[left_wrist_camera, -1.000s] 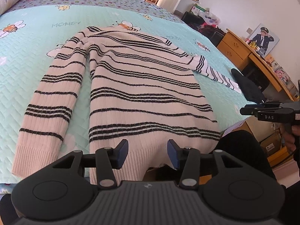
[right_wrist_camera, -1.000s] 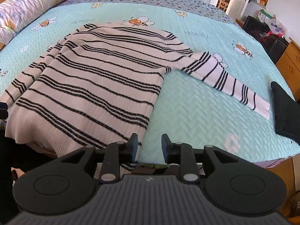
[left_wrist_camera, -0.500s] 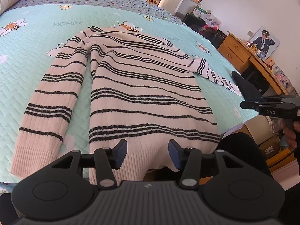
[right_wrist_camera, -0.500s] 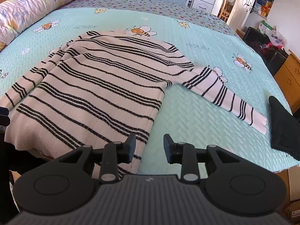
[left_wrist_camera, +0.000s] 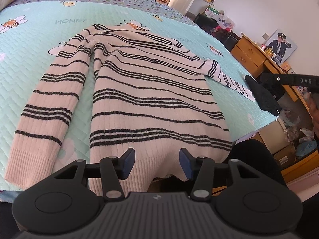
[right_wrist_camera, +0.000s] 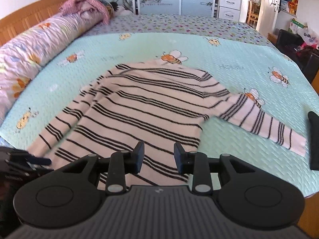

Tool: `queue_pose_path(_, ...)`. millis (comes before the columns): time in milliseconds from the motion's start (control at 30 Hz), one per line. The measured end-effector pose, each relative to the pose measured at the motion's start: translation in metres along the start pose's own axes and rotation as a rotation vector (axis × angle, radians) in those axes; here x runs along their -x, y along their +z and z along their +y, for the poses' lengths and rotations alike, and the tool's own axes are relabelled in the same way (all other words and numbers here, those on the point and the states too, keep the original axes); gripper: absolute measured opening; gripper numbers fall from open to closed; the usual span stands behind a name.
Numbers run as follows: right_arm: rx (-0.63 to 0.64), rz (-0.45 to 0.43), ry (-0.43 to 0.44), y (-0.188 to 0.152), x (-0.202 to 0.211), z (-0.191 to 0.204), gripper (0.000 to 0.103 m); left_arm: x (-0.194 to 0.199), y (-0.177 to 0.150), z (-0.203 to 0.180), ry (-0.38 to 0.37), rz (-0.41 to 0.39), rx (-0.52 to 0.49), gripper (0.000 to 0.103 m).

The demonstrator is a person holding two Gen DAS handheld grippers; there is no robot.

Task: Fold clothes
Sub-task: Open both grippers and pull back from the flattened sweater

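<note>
sweater (left_wrist_camera: 151, 99) flat on bed (left_wrist_camera: 35, 39), soft/limp knit, light | I'd pinch cuff/hem | left gripper (left_wrist_camera: 156, 162) fingers apart, empty | right gripper (right_wrist_camera: 156, 157) narrower, empty

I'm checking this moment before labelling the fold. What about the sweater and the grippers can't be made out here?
- Sweater hem: in the left wrist view, the left gripper body covers its lower edge.
- Sweater stripes: smeared by motion blur in the right wrist view.
- Dark cloth by the right sleeve: cut off by the frame edge in the right wrist view.
- Right gripper: in the left wrist view only a dark bar shows at the edge.
</note>
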State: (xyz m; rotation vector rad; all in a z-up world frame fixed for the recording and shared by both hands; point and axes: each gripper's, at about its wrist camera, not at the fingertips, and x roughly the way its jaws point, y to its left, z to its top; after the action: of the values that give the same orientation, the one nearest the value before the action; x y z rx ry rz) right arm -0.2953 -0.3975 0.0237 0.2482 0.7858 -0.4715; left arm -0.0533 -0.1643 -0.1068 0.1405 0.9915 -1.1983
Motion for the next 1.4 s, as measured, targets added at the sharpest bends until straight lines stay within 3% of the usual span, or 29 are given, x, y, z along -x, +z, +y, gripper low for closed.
queue_pose_path(833, 0.022, -0.017, 0.044, 0.029, -0.003, 0.018, 0.034, -0.002, -0.007, 0.000, -0.010, -0.001, 0.022, 0.052)
queue_pose_path(1400, 0.054, -0.036, 0.011, 0.036, -0.009, 0.020, 0.036, 0.000, -0.006, 0.000, -0.011, -0.015, 0.031, 0.052)
